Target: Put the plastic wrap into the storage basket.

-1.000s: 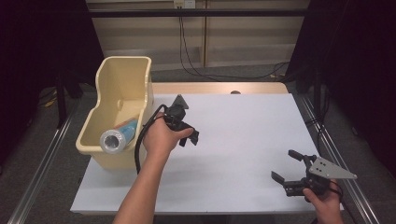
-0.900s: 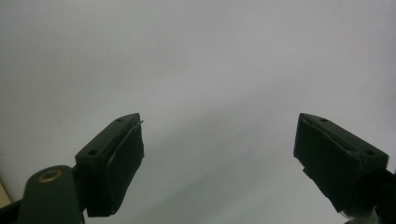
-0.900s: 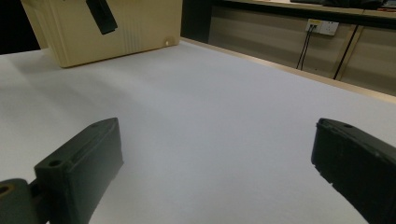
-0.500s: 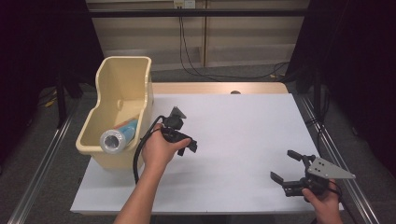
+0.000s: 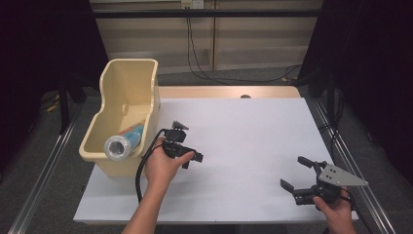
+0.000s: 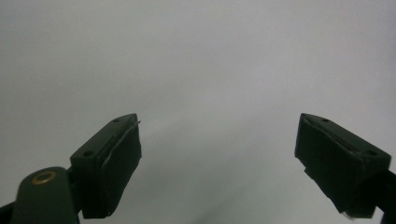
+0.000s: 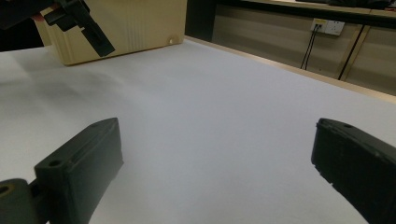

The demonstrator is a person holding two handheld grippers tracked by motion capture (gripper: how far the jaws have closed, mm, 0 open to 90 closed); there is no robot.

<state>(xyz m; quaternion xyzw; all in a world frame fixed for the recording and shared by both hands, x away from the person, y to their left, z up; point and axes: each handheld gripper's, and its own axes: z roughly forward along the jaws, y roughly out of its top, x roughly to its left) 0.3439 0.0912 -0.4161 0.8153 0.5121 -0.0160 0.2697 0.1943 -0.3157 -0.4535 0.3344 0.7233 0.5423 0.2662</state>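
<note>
My left gripper (image 5: 191, 158) hangs low over the white table (image 5: 253, 131), just right of the beige bin (image 5: 154, 92), held in a hand. In the left gripper view its jaws (image 6: 218, 144) stand apart over bare white surface; they have just been opening, with nothing between them. My right gripper (image 5: 294, 172) rests near the table's front right corner, open and empty, with its grey plate on top. In the right gripper view its jaws (image 7: 215, 158) frame the table, with the left gripper (image 7: 81, 21) and the bin (image 7: 135, 23) far off.
Inside the bin lies a clear bottle (image 5: 119, 145) with a blue label, its round end towards me. Metal rails (image 5: 44, 170) run along both sides of the table. Cables hang down the back wall (image 5: 195, 48).
The left hand has brought its gripper down and towards the near edge, closer to the table top. The right gripper has stayed where it was.
</note>
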